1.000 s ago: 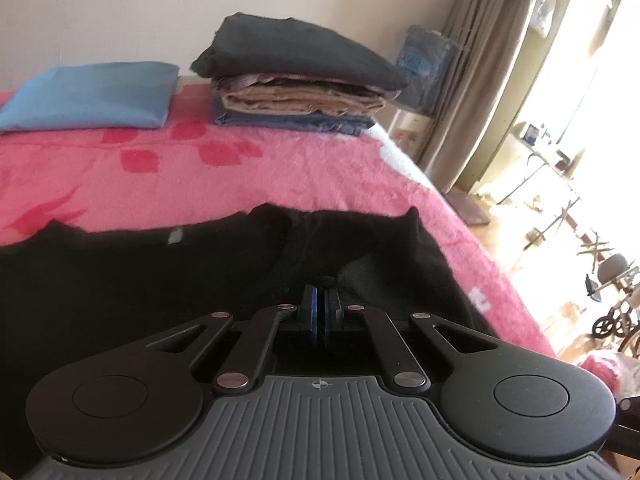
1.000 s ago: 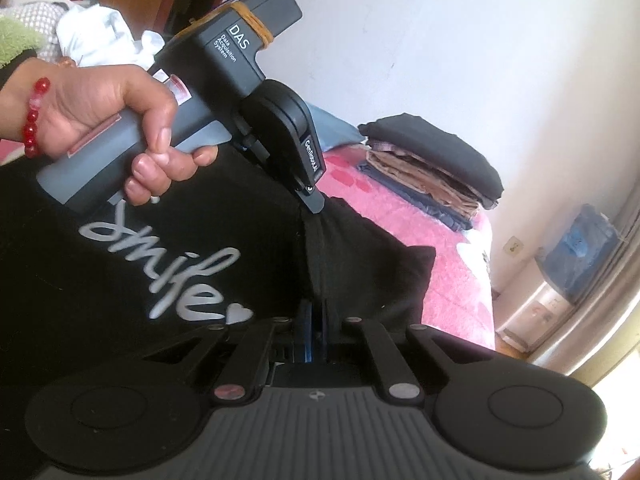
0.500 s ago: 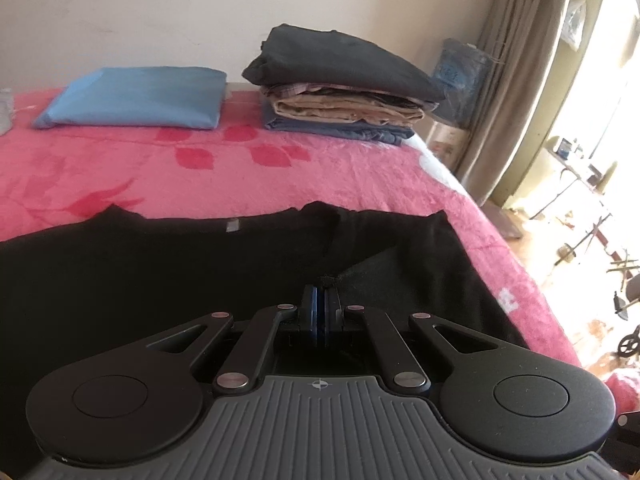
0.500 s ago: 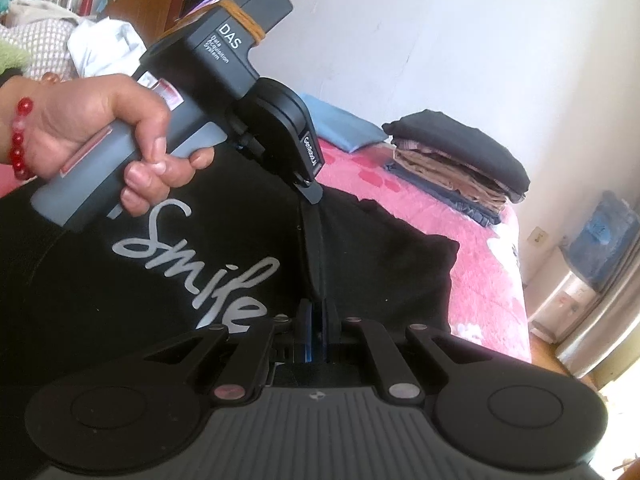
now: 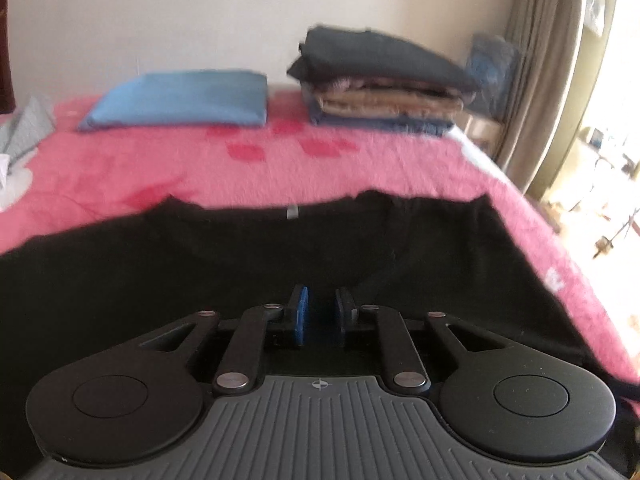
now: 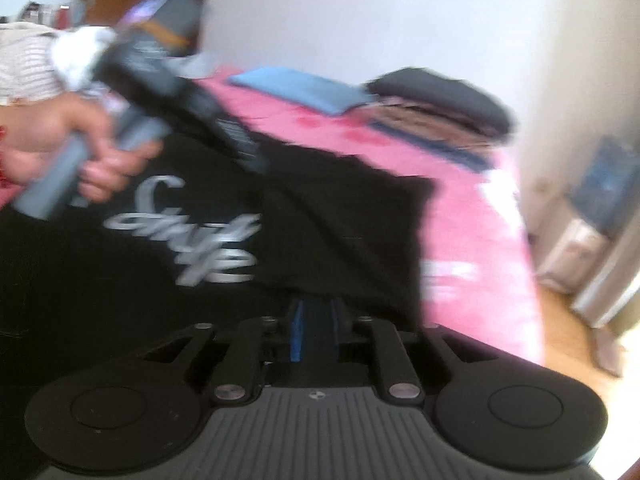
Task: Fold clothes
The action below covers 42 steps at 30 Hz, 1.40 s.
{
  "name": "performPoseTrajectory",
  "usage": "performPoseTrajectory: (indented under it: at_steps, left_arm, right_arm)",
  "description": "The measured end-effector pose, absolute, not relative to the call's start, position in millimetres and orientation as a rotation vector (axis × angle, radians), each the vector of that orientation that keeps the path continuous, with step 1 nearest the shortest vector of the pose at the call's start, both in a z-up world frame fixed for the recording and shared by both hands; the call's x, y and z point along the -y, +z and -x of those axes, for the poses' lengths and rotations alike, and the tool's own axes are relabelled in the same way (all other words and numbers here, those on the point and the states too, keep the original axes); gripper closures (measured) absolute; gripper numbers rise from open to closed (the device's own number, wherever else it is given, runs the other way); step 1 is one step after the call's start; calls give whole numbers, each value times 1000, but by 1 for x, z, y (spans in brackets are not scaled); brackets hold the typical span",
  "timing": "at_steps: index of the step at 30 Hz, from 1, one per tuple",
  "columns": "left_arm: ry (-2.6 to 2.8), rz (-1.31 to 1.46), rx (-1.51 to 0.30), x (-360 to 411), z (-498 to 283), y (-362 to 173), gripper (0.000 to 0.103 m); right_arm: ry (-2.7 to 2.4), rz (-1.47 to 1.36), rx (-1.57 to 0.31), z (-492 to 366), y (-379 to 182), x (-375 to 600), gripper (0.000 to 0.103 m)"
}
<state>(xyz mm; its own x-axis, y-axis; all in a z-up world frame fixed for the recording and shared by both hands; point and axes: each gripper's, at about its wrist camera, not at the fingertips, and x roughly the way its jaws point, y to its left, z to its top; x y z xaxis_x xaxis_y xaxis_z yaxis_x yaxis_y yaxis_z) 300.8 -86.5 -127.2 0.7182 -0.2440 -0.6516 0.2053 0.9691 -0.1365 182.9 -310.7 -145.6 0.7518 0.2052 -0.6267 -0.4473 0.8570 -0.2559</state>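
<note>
In the left wrist view, the left tongs are hovering low over a black T-shirt that is lying spread across the near part of a bed covered by a pink blanket; their blue-padded fingers are standing spread apart with a clear gap between them, and nothing is sitting in that gap. The shirt's far edge is showing a small grey tag near the middle. Farther back on the blanket, a blue pillow is resting beside a stack of folded clothes, dark garment on top, tan and blue layers beneath, and a beige curtain is hanging at the right. In the right wrist view, which is blurring with motion, the right tongs are also standing parted, the blue pad showing on the left finger, and black fabric is lying just ahead of the tips without being pinched as far as the blur allows. The same black T-shirt is showing silver script lettering on its front. A person's hand is gripping the grey handle of the left tongs over the shirt, their tip too blurred to read from here. The pillow and the clothes stack are sitting at the far end of the bed.
</note>
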Motion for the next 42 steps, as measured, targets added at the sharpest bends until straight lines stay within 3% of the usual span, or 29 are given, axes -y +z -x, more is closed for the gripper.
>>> performPoseTrajectory:
  at_steps: [8,18,21,23,24,25,32,42]
  left_arm:
    - [-746,-322,-638,161,-234,-124,81]
    - [-772,-562,-611,190,-218,-153,81]
    - [-765,-578,-605,192,-217,-157,84]
    - [-762,-564,-612,194,-219,-157,102]
    - [-760,-549,-621,194,-220,-155,103]
    - [-757,-535,-630,193,-220,-152,103]
    - [-805,-488,-650,196,-215,-135,103]
    - [-793,-470,-749,204,-218,-151,103]
  right_arm:
    - [308,430,-633,-190,-153,330,83]
    - [311,523,-609,-196,-164,317,83]
    - [300,530,-602,-197,-165,318,83]
    - [293,535,-597,-198,-165,318,86]
    - [289,538,-595,-199,-166,318,96]
    - [286,540,-592,-199,-166,318,98]
    - [247,507,-570,-197,-159,330,100]
    - [232,548,-593,-199,-174,331,100]
